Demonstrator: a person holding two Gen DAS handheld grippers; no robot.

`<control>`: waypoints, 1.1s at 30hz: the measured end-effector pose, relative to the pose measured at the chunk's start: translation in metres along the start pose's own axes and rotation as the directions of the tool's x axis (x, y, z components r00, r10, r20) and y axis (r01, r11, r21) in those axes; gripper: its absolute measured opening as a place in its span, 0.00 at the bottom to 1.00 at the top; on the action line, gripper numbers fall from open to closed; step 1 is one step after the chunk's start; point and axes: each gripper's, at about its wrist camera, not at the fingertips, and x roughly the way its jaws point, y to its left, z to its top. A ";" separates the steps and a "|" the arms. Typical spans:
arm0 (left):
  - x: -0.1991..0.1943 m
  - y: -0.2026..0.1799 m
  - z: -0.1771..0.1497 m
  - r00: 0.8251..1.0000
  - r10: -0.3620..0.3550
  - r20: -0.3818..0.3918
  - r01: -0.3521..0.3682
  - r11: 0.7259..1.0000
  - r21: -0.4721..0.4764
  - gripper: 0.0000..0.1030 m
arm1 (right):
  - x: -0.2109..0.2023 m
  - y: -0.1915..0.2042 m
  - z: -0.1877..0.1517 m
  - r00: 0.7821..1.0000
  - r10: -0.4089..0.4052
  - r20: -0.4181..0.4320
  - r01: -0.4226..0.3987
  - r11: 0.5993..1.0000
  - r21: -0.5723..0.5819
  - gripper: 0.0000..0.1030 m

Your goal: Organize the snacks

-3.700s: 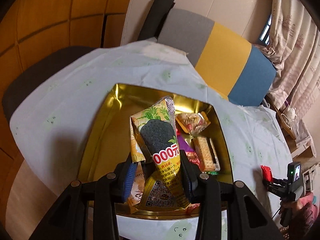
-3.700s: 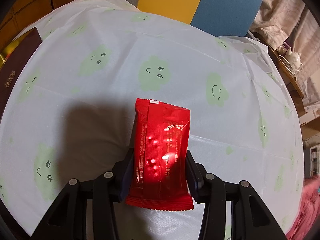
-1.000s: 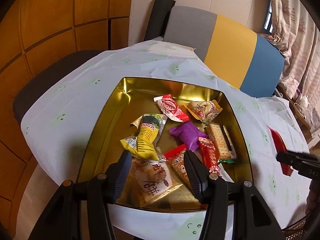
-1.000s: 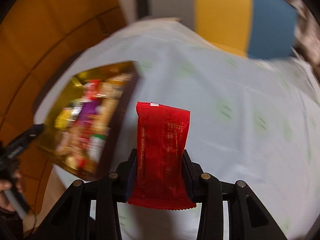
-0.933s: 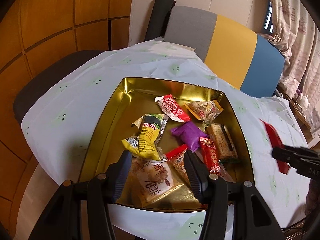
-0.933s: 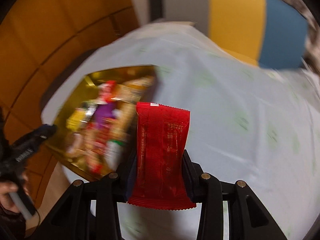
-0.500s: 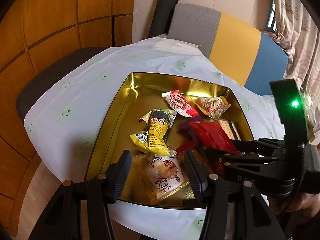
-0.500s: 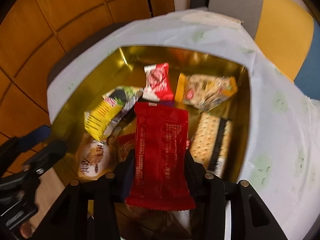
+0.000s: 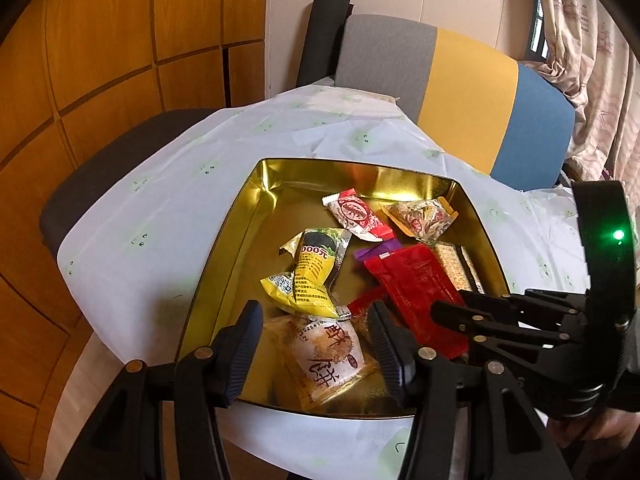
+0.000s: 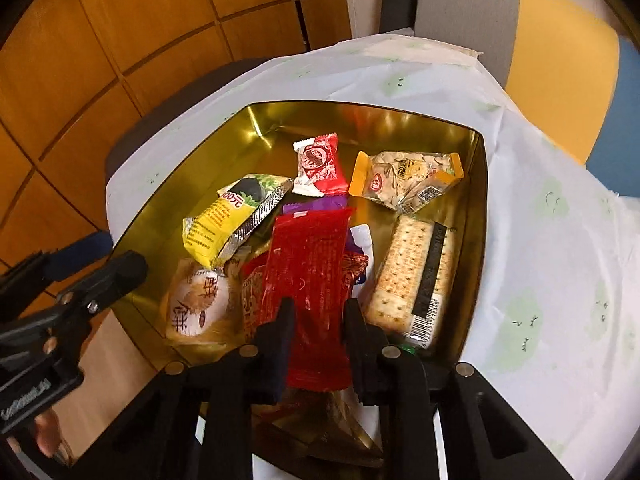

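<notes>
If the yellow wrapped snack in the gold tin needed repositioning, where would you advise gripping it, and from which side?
Probably the pinched waist of the yellow wrapped snack, approached from above with the fingers closing across its width. It lies crumpled atop other packets in the gold tin, narrowest mid-length, and its left side is unobstructed.

Two black handheld grippers, bare hands behind them

The left gripper [image 9: 316, 344] has ribbed blue-edged pads and silver screws; the right gripper [image 10: 320, 332] carries white lettering and a green light, with bare skin [image 10: 48, 436] below.

Hidden items, gold tin
Purple packet [image 10: 316, 203] mostly buried under red packet [image 10: 310, 280]; small print on wrappers unreadable.
</notes>
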 end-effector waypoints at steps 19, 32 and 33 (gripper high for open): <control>-0.036 -0.028 -0.002 0.993 -0.003 0.117 -0.004 0.998 0.056 0.54 | -0.074 -0.009 -0.036 0.965 -0.167 0.201 0.146 0.983 0.114 0.59; -0.057 -0.049 -0.018 0.981 0.061 0.185 -0.069 0.997 0.037 0.60 | -0.111 -0.015 -0.088 0.905 -0.342 0.254 0.292 0.932 0.216 0.69; -0.058 -0.049 -0.019 0.981 0.053 0.188 -0.061 0.998 0.035 0.60 | -0.111 -0.015 -0.088 0.904 -0.343 0.256 0.292 0.931 0.217 0.69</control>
